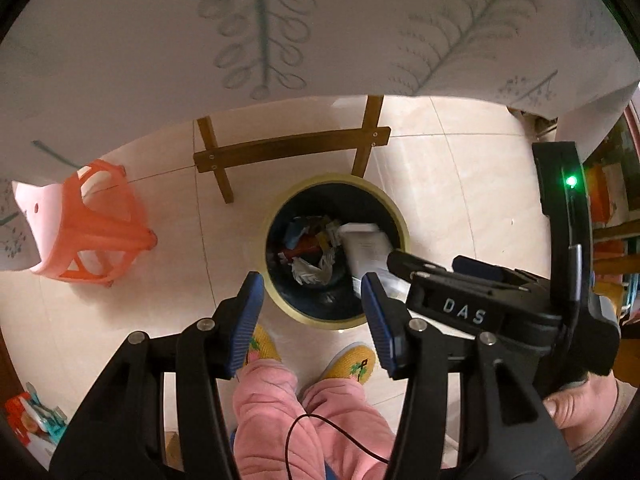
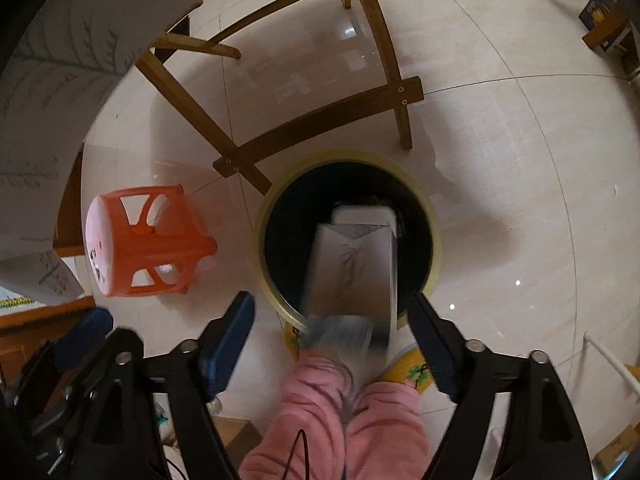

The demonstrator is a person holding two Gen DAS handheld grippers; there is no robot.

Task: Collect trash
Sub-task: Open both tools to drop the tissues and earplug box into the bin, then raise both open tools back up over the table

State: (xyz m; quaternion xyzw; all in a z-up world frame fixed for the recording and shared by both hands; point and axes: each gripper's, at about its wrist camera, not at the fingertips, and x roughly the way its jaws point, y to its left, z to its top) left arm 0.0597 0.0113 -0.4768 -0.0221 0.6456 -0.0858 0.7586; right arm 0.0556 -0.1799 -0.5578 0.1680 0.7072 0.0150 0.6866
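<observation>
Nearest, the left gripper hangs with its blue-padded jaws spread wide and nothing between them. The right gripper is likewise spread; a blurred white carton sits between its fingers, touching neither pad, over the mouth of the trash bin. The bin stands on the tiled floor just beyond yellow slippers, crumpled scraps at its bottom. Farther left lies a tipped orange stool; behind the bin stand wooden table legs.

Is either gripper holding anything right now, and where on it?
Nothing is held. The left gripper is open and empty; the right gripper is open, the blurred white box loose between its jaws, above the bin.
</observation>
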